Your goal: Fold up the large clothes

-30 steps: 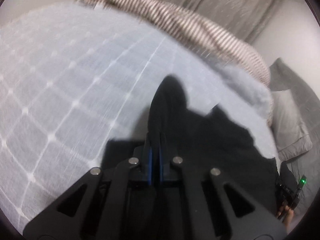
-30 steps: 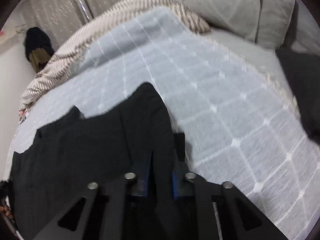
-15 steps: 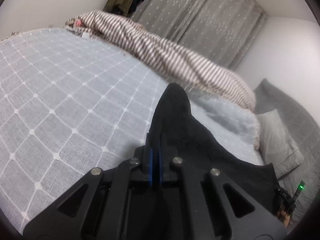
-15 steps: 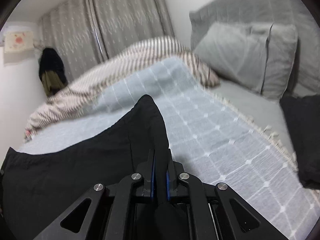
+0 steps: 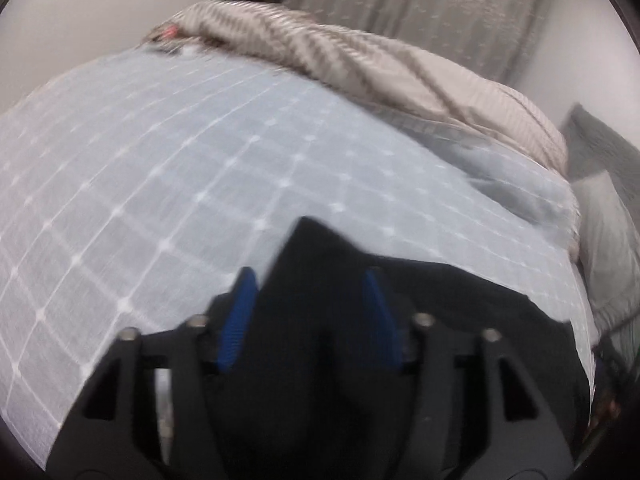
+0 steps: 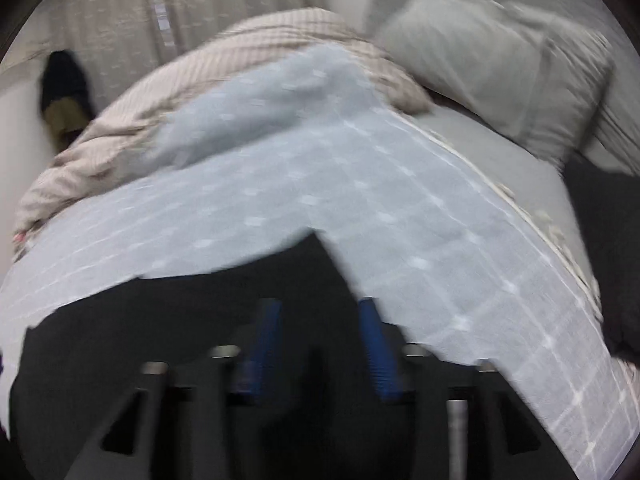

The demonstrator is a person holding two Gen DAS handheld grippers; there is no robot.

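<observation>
Both the left gripper [image 5: 310,312] and right gripper [image 6: 320,340] are just opening wide, releasing the black fabric garment's [image 5: 320,272] corners to lie flat on the pale blue grid-patterned bedspread [image 5: 160,180].

one black garment [image 5: 400,300] on the bed. one pale blue grid-lined bedspread [image 5: 160,184]. one striped duvet [image 5: 360,72], bunched. two grey pillows [image 6: 500,64]. two grippers: left gripper [image 5: 310,292], right gripper [image 6: 318,320].

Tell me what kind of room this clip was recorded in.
Most likely a bedroom: the black garment lies on a bed under a pale blue grid-patterned bedspread, with a striped duvet bunched behind it, grey pillows at the head and curtains on the far wall.
</observation>
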